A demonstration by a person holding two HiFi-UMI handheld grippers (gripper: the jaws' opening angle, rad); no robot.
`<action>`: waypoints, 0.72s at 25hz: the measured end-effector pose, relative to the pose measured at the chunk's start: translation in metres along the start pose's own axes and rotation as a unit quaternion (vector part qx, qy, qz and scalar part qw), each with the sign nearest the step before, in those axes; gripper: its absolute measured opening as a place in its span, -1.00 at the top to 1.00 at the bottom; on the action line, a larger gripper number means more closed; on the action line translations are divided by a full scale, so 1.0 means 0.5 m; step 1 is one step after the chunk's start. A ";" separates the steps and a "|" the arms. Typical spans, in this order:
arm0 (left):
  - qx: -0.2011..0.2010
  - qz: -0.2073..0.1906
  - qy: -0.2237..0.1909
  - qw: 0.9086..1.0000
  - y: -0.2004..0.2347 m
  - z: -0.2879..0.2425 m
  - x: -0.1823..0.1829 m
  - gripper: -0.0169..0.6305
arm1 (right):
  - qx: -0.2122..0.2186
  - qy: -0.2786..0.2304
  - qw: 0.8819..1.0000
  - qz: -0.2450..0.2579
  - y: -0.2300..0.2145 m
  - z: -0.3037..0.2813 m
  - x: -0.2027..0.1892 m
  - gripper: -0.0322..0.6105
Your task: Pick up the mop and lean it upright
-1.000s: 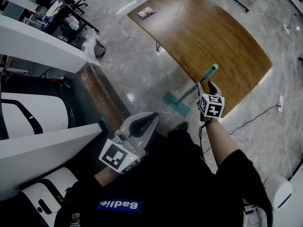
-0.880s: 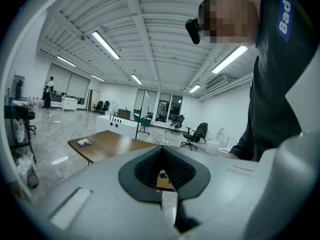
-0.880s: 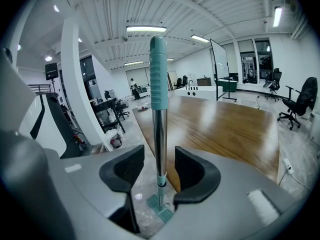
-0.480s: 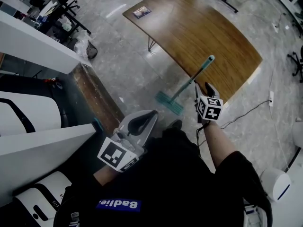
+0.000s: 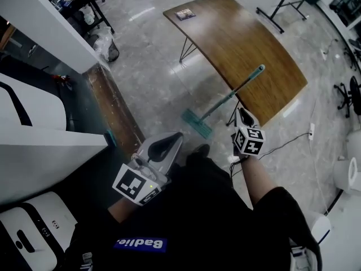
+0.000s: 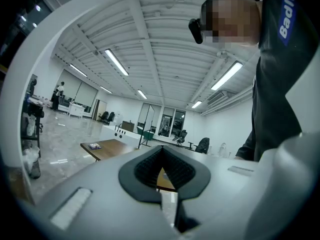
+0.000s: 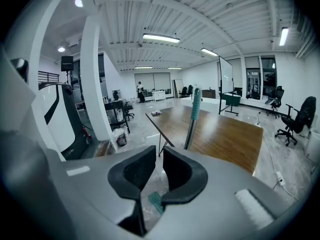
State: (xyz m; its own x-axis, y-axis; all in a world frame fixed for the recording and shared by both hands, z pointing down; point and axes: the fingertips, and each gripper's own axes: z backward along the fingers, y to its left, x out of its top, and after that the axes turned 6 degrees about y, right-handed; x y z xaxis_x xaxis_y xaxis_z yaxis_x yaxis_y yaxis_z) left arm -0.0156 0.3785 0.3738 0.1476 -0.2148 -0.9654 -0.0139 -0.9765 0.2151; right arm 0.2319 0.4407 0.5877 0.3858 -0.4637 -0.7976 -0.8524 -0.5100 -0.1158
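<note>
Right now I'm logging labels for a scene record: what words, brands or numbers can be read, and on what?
"Badlie." - white print on the black shirt.
The booklet on the table: too small to read.
The label on the white machine: too small to read.

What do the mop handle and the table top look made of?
Mop handle: metal tube, likely; grey with a sheen, teal grip on top.
Table top: wood or wood-look laminate; brown grain lines, soft gloss.
</note>
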 end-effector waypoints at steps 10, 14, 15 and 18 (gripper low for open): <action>0.051 0.010 -0.047 0.998 -0.013 0.157 -0.013 0.89 | 0.035 -0.008 0.998 0.042 0.135 0.062 0.005 0.88; 0.058 -0.003 -0.067 0.996 -0.028 0.176 -0.001 0.89 | 0.054 -0.010 0.996 0.071 0.164 0.086 0.020 0.89; 0.060 -0.004 -0.072 0.996 -0.031 0.180 0.001 0.89 | 0.059 -0.011 0.995 0.080 0.170 0.090 0.026 0.89; 0.069 0.000 -0.078 0.995 -0.039 0.181 0.001 0.89 | 0.079 -0.018 0.992 0.099 0.186 0.095 0.047 0.89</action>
State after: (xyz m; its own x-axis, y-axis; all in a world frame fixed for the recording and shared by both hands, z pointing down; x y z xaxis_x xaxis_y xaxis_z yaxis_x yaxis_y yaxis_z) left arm -0.1047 0.3960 0.3559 -0.0065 -0.2039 -0.9790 -0.1518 -0.9674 0.2025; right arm 0.1447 0.4169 0.5301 0.1956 -0.5150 -0.8345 -0.9557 -0.2909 -0.0445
